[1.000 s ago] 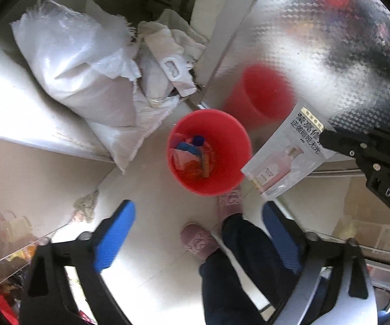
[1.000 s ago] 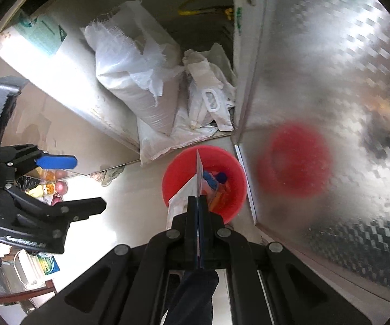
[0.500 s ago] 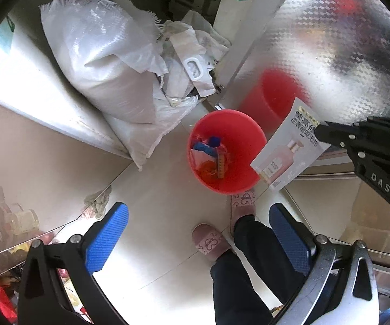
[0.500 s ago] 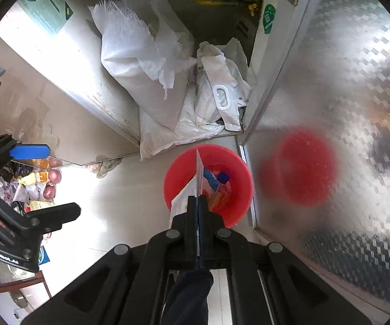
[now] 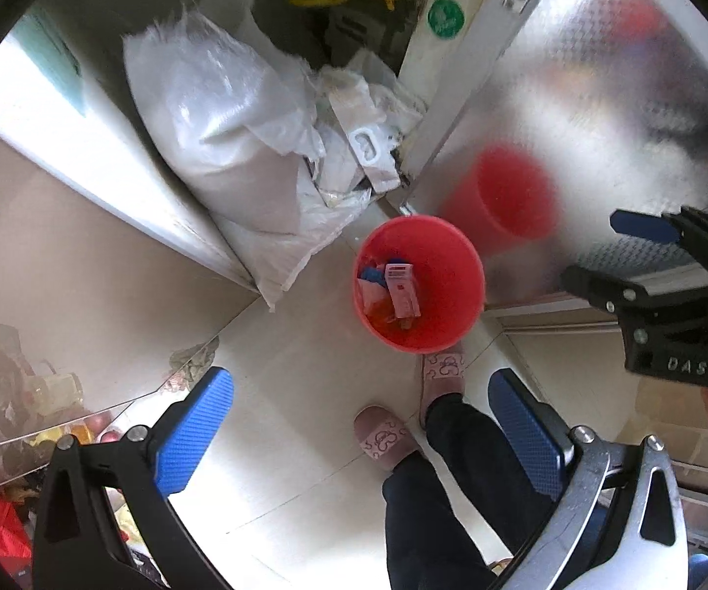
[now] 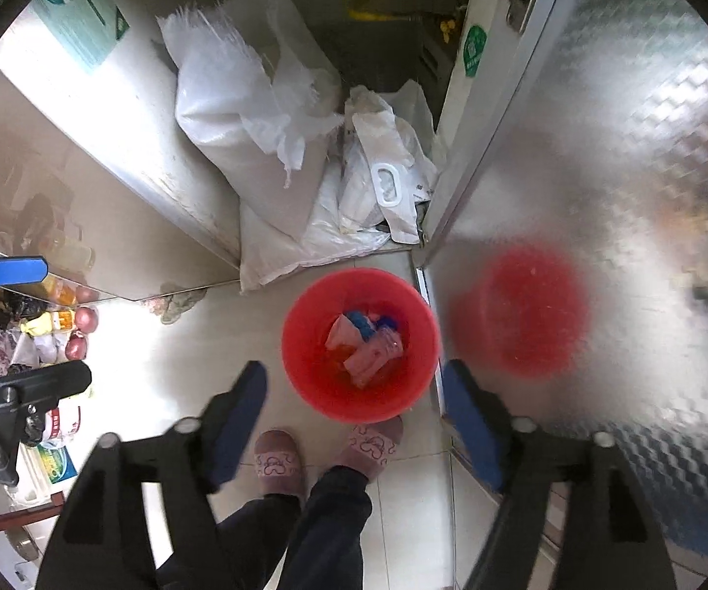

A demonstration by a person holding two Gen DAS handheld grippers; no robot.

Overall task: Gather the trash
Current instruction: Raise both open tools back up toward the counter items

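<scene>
A red bucket (image 5: 449,270) (image 6: 312,378) stands on the pale tiled floor, straight below both grippers. Inside it, a pink-and-white carton (image 5: 401,286) (image 6: 371,358) lies on top of blue and orange wrappers. My right gripper (image 6: 356,423) hangs above the bucket with its jaws opening and nothing between them; in the left wrist view this right gripper (image 5: 617,255) shows at the right edge. My left gripper (image 5: 361,427) is open and empty, high over the floor beside the bucket. The left gripper (image 6: 34,324) also shows at the left edge of the right wrist view.
White woven sacks and bags (image 5: 235,147) (image 6: 245,113) are piled in the corner behind the bucket. An embossed metal door (image 5: 600,98) (image 6: 624,147) on the right mirrors the bucket. A person's slippered feet (image 5: 383,435) (image 6: 277,462) stand beside the bucket. Bottles and packets (image 6: 53,324) clutter the left.
The right gripper was shut on the pink-and-white carton over the bucket; it has opened and the carton now lies in the bucket. The left gripper has risen.
</scene>
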